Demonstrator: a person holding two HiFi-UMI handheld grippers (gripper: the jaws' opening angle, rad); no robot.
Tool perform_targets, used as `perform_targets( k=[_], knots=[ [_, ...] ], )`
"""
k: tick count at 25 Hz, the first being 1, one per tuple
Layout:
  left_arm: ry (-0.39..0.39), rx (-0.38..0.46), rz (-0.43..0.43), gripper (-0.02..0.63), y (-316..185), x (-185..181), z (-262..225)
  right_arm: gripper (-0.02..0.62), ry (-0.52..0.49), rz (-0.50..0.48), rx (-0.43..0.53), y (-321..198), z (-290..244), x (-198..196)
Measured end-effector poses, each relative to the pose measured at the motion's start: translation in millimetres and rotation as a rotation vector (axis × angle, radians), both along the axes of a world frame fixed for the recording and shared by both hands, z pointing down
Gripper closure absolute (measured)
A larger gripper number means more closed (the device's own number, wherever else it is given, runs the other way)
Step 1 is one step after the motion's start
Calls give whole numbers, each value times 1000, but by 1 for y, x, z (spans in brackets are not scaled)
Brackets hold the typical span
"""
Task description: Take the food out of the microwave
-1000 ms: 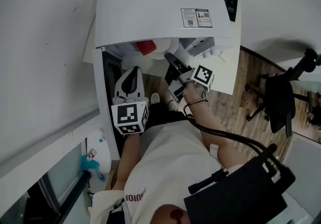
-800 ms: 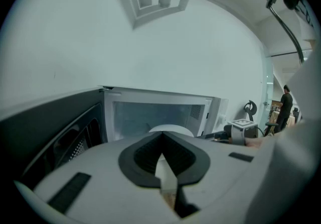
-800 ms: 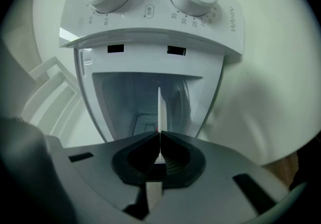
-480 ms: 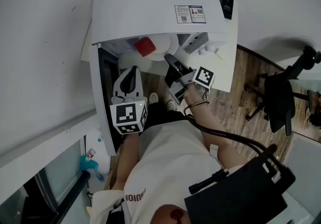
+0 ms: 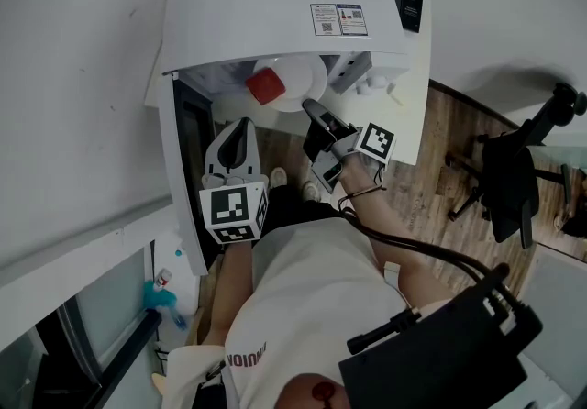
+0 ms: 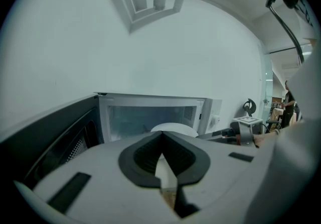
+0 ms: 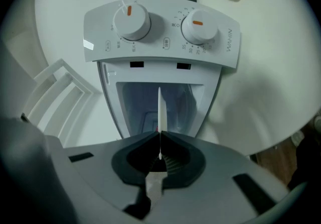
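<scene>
One white microwave [image 5: 275, 13] has its door [image 5: 190, 155] swung open at the left, and a white plate [image 5: 301, 77] juts from its mouth. The right tool [image 7: 159, 140] pinches the plate's near rim, while the left tool [image 6: 161, 135], pressed together on nothing, hovers beside the door. A small red piece of food [image 5: 266, 86] sits on the plate.

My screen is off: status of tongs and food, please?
Left tongs shut, empty. Right tongs shut on plate. Red food on it. Microwave door open.
</scene>
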State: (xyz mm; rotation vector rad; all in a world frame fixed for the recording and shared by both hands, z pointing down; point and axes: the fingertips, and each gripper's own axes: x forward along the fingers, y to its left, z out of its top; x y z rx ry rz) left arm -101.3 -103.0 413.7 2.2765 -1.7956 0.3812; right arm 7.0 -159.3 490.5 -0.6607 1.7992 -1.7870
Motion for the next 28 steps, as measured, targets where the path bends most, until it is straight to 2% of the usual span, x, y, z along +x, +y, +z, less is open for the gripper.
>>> perform_targets(
  k=[28],
  knots=[
    [1, 39, -54, 592, 16, 15, -13, 569, -42, -77, 38, 33, -24, 23]
  ],
)
